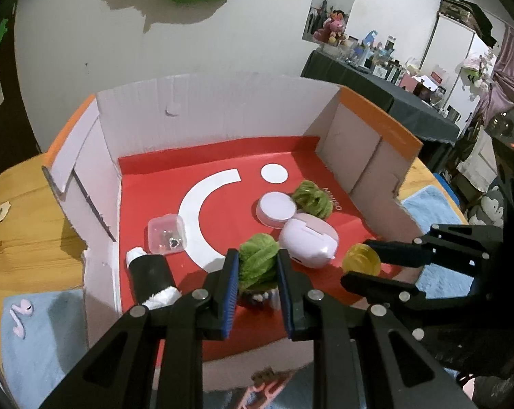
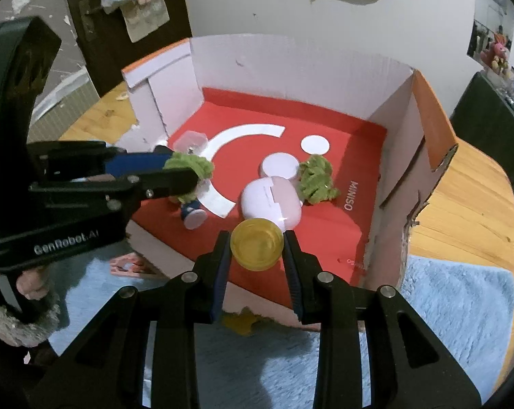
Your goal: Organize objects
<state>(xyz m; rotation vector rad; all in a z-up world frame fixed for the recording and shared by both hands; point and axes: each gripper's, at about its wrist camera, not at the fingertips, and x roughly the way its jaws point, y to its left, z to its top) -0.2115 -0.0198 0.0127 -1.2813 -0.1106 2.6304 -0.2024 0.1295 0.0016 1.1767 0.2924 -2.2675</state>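
Observation:
My left gripper point(image 1: 257, 259) is shut on a green fuzzy toy point(image 1: 258, 266) that has a blue and white base point(image 2: 192, 216). It holds the toy low over the near left of the red floor of a cardboard box point(image 1: 202, 109). My right gripper point(image 2: 257, 240) is shut on a yellow round jar point(image 2: 257, 243), just inside the box's front edge. Each gripper shows in the other's view: the left gripper point(image 2: 185, 173) with the toy point(image 2: 189, 165), the right gripper point(image 1: 357, 260) with the jar point(image 1: 362, 257). I cannot tell whether the toy's base touches the floor.
In the box lie a clear small case point(image 1: 165, 235), a black tube point(image 1: 151, 279), a white round lid point(image 1: 277, 209), a lilac earbud case point(image 1: 308, 242) and a second green fuzzy toy point(image 1: 313, 199). Pink earbuds point(image 1: 20, 317) rest on a blue towel point(image 2: 461, 306) on the wooden table point(image 2: 468, 211).

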